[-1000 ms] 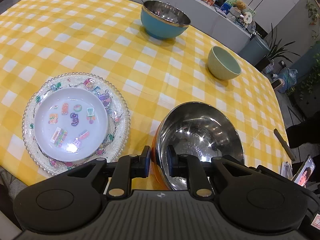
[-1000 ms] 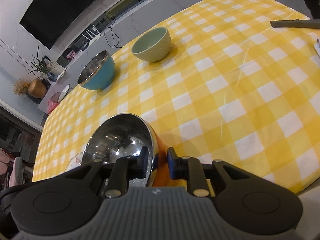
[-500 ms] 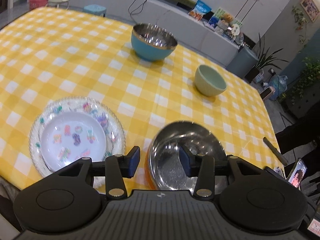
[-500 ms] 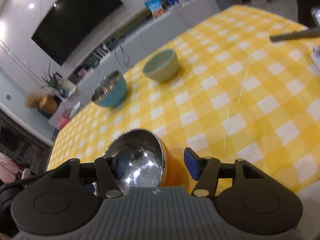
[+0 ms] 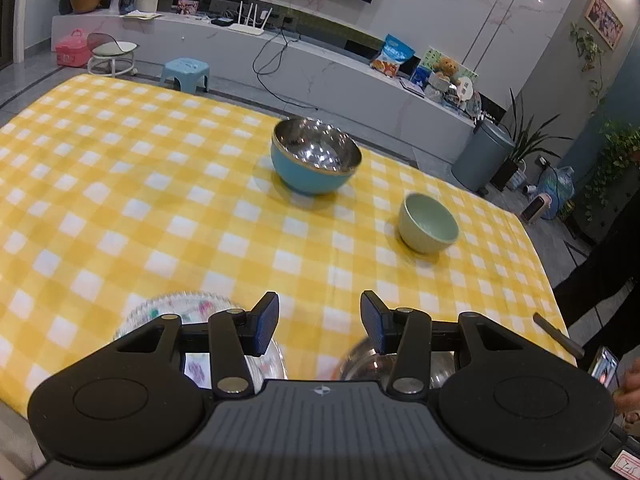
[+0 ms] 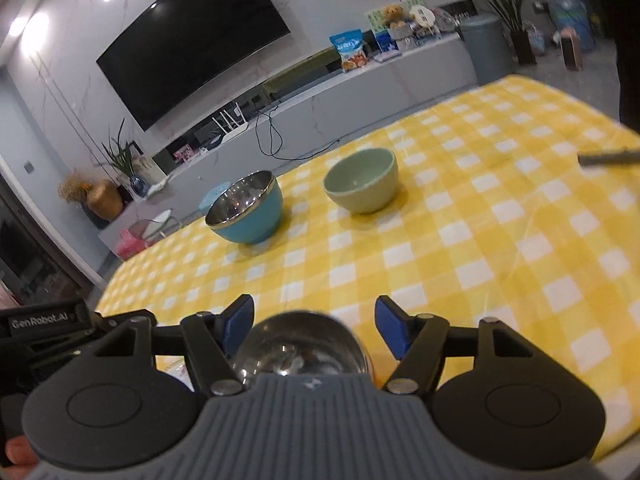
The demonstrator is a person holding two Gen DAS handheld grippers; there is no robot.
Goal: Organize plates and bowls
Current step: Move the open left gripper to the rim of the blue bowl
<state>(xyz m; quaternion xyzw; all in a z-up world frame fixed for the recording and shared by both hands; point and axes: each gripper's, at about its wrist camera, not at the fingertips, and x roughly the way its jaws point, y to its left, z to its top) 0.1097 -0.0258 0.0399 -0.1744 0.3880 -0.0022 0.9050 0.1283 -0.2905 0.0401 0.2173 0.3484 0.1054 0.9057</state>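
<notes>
You are working over a table that is wearing a yellow-and-white checked cloth, and everything below is placed against the blue bowl, the steel-lined one sitting out toward the far side of the cloth.

Nearest to you of the large pieces, the orange steel bowl is sitting on the cloth well this side of the blue bowl, at the near edge. In the right wrist view it is showing just below and between your right tool's two fingers, untouched by either. In the left wrist view only a slice of its rim is peeking out behind the right-hand finger.

The clear beaded plate is lying on the near edge too, well this side of the blue bowl and to the left of the orange one. A white decorated dish is resting in it, mostly hidden by your left tool.

The small green bowl is standing near the blue bowl, to its right and slightly nearer you, apart from it.

A dark slim bar is lying at the right edge of the cloth, far from the blue bowl.

Your left gripper is spreading its jaws with only bare cloth between them. Your right gripper is also spreading, pinching nothing.
</notes>
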